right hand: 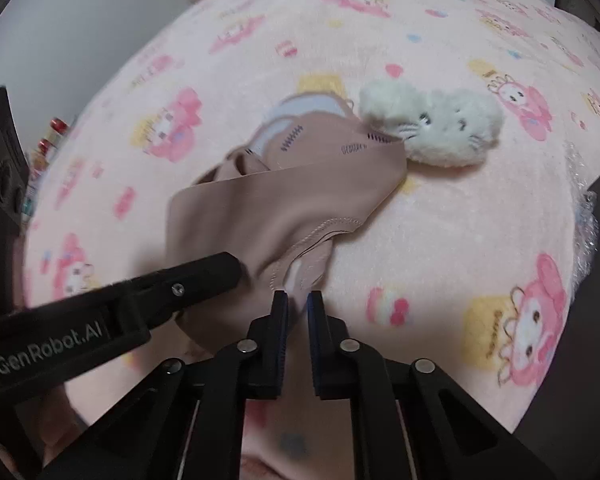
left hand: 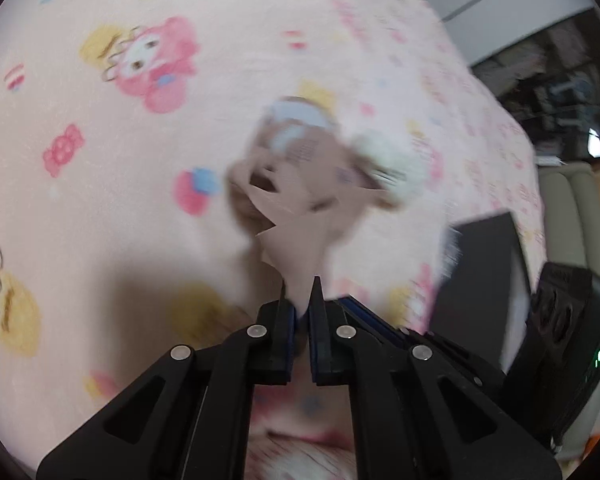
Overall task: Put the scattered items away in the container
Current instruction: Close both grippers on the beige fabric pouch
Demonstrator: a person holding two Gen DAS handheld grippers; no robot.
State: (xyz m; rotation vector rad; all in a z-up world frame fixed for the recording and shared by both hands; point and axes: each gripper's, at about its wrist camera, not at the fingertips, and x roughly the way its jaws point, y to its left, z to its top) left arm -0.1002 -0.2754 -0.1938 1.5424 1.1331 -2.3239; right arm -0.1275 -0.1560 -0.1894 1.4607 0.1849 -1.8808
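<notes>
Both hand-held grippers have their jaws drawn together, and we see each one pinching the same tan garment (right hand: 284, 208). Our left hand-held gripper (left hand: 302, 292) clamps a pointed fold of that cloth between its blue-padded fingertips (left hand: 318, 292), and the rest of the garment spreads ahead of it, badly blurred in this view. Our right hand-held gripper (right hand: 297, 300) nips a stitched edge of the garment just at its tips; the grip looks slight, and we can only say the pads seem to close on the hem. In the right wrist view the left one (right hand: 224, 270) reaches in from the left side, its finger lying across the cloth just left of the right one's tips.

Ahead of both, the garment lies crumpled on a pink bedspread (right hand: 440, 240) printed with cartoon characters, with a pale blue lining (right hand: 312, 106) showing at its far end. Touching that far end, ahead and to the right of the right hand-held gripper, sits a fluffy white plush toy (right hand: 432, 130) with a stitched face. From the left wrist view the same toy (left hand: 392, 168) shows blurred ahead and to the right. A dark box (left hand: 480, 280) stands close on the right of the left hand-held gripper; we cannot tell whether it is the container
</notes>
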